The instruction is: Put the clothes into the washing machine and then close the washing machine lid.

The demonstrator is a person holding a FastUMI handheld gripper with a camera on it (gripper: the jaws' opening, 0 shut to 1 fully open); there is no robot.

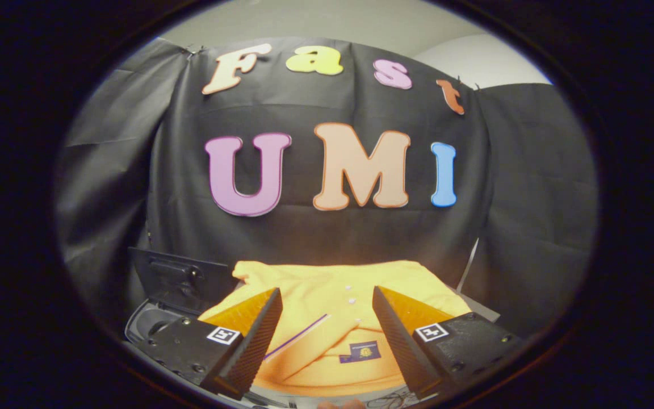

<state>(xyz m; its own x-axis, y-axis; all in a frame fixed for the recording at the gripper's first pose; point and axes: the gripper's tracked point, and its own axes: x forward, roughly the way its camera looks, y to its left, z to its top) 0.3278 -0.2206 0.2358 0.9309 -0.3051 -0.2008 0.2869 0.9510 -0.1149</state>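
Jaws spread wide, gripper [327,298] pinching nothing. Folded yellow polo shirt [327,318] lies between and just beyond them, collar toward the jaws. Washing machine [156,318] just beside shirt, dark lid [176,278] upright, open.

A folded yellow shirt [327,295] lies flat on the counter [483,309], with the washing machine [151,321] just beside it.

Nothing here can be read. The yellow shirt [332,307] carries a small dark patch [361,352] with an emblem (too small and blurred to make out), and each of the tongs [327,318] bears a square black-and-white marker [223,334], no words.
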